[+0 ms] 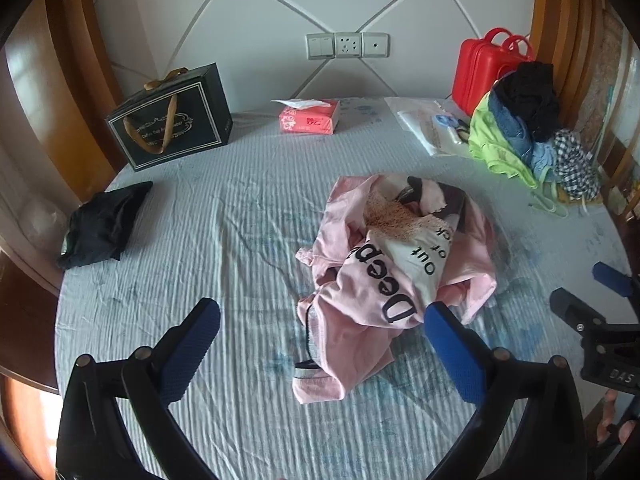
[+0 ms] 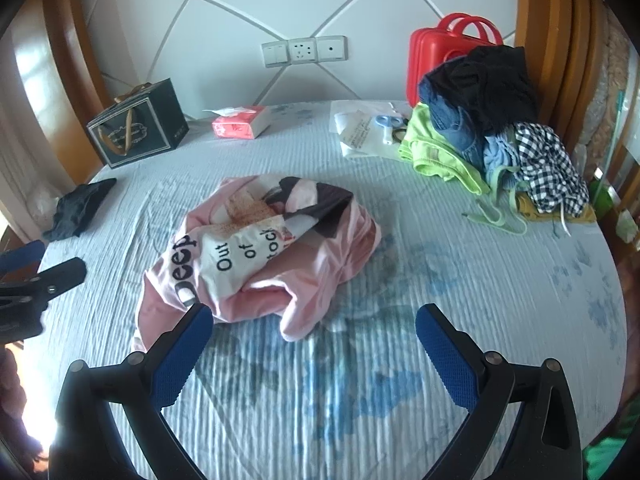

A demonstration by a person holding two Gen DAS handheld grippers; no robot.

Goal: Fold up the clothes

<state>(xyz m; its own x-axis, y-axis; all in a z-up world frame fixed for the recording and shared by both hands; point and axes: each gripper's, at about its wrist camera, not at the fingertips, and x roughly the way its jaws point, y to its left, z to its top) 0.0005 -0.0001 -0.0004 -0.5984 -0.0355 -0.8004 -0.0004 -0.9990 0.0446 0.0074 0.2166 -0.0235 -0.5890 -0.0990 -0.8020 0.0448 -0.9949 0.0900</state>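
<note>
Ribbed pale bedsheet (image 2: 360,400) fills the space under you, and both grippers hang over it with nothing between their pads: your left gripper (image 1: 322,344) stands wide apart at the near hem of the pink shirt (image 1: 392,264), your right gripper (image 2: 314,340) just as wide, its left pad close to the shirt's near edge.

The shirt lies crumpled in a heap mid-bed, print side up, layers bunched over one another. That is your main risk: pinch into the heap and you may catch two layers at once, so the cloth lifts as a wad instead of spreading flat. A shallow bite on a single thin edge could also slip out as you pull. Closing low may snag the sheet along with the shirt.

Farther back, a folded black garment (image 1: 100,224) sits at the left, and the pile of clothes (image 2: 492,132) at the right could topple if your sweep runs wide.
</note>
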